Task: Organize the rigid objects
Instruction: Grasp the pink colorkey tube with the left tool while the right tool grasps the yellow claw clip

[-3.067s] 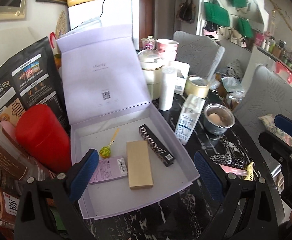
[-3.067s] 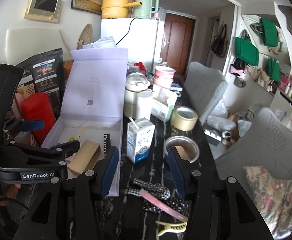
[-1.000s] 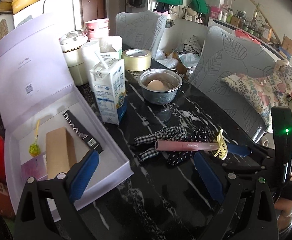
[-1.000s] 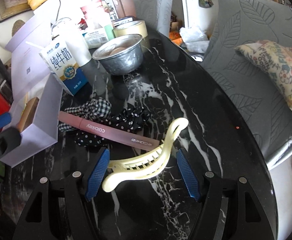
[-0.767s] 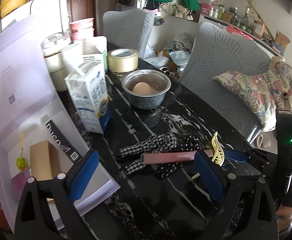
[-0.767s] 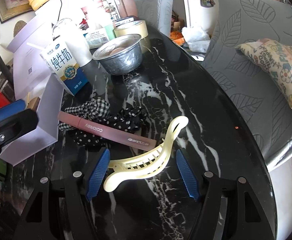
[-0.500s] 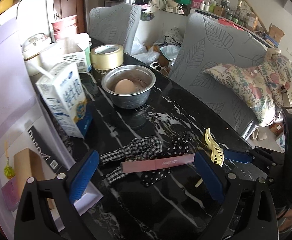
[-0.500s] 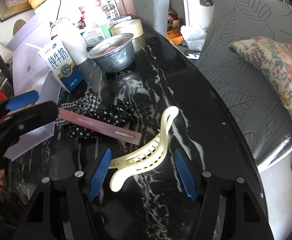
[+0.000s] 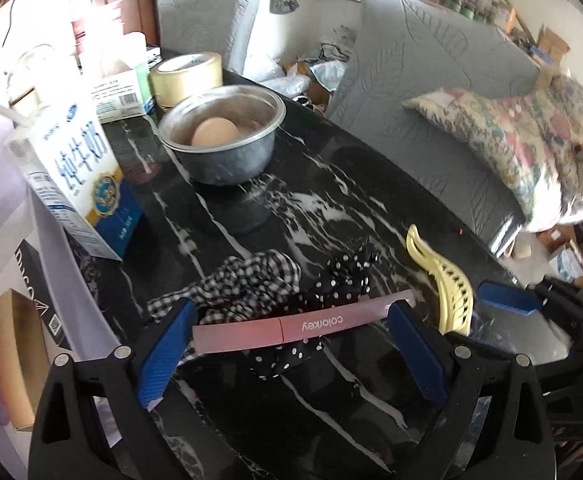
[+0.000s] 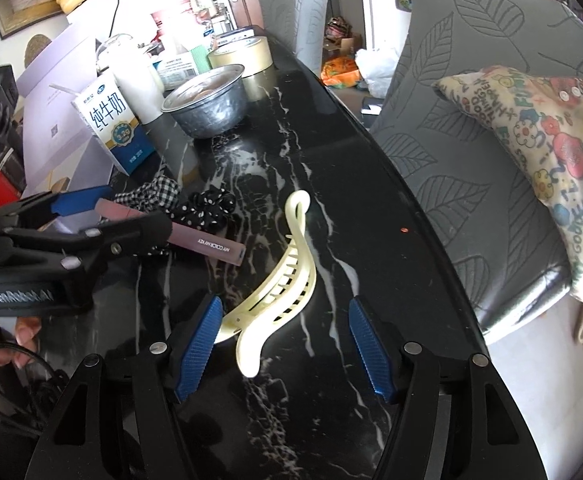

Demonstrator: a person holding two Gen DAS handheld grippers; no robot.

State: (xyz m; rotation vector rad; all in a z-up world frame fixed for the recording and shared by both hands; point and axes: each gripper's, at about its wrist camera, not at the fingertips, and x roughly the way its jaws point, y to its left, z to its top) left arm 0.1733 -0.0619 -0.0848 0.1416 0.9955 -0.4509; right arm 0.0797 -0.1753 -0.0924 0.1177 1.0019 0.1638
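Observation:
A long pink cosmetic box [image 9: 291,326] lies on the black marble table [image 9: 331,208], on top of two scrunchies. My left gripper [image 9: 291,344] is open and low over it, and the box lies lengthwise between the blue pads without being pressed. A pale yellow hair claw clip [image 10: 279,280] rests on the table just right of the box. It sits between the fingers of my open right gripper [image 10: 285,344], with one end near the left pad [image 10: 199,344]. The right wrist view shows the left gripper [image 10: 103,220] from the side, straddling the pink box [image 10: 211,244].
A checked scrunchie [image 9: 251,280] and a dotted scrunchie [image 9: 343,280] lie under the box. Behind them stand a milk carton [image 9: 75,176], a steel bowl [image 9: 251,148] with an egg, and a tape roll [image 9: 187,76]. An open lilac box [image 9: 51,248] holds small boxes at left. The table edge [image 10: 431,220] and a cushioned chair [image 10: 491,128] are at right.
My left gripper has swung from the lilac box to the table's middle and come down, so the pink box now lies between its pads. The right gripper shifted slightly around the clip.

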